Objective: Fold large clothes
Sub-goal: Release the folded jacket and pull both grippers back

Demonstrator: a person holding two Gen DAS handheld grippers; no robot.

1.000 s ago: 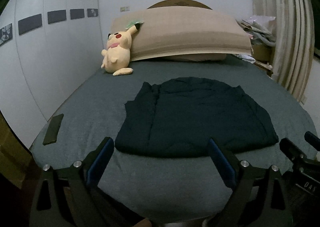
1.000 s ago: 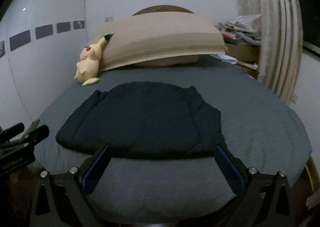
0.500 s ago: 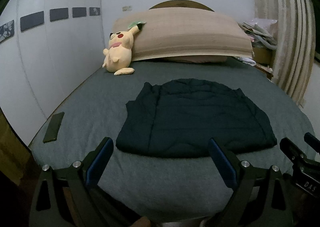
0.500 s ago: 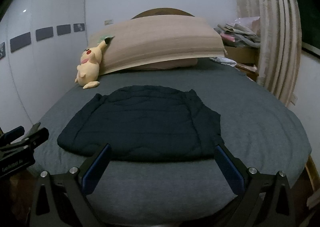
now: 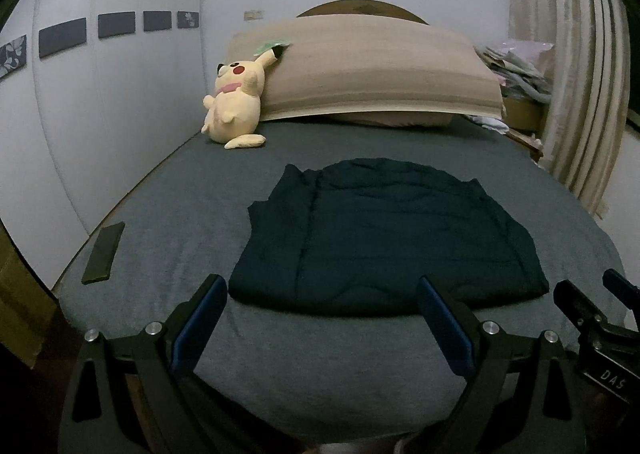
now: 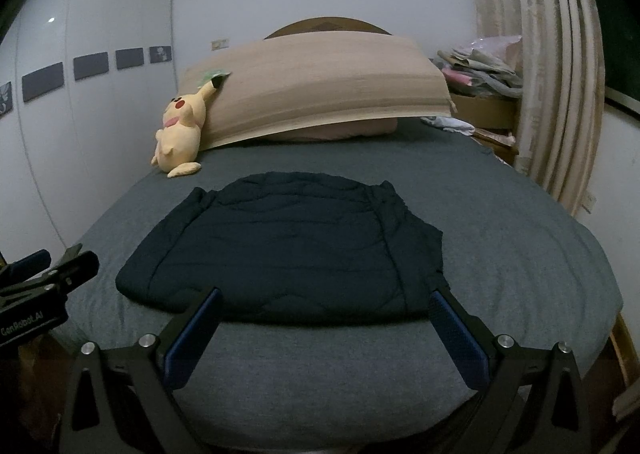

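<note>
I am holding my left gripper out over the foot of the bed, its two blue-padded fingers spread wide apart with nothing between them. My right gripper is doing the same a little to the right — fingers wide apart, gripping nothing, its tips just short of the near hem of the jacket.

The jacket, dark and quilted, is lying flat on the grey bedspread, roughly in the middle of the bed and nearer the foot than the head. Its sides are lying turned in over the body, so it is forming a broad, rounded block. In the left view the jacket is sitting just beyond my finger pads, not touching them.

The bedspread is looking smooth and mostly bare around the garment. Near the left edge a flat dark slab is lying on it, well apart from the jacket — I cannot tell what it is. At the head a long tan bolster is leaning across the bed, with a rounded wooden headboard showing above it. A yellow plush toy is sitting against the bolster's left end.

A white wall with a row of dark panels is running along the left. On the right, striped curtains are hanging beside a heap of clothes on a stand.
</note>
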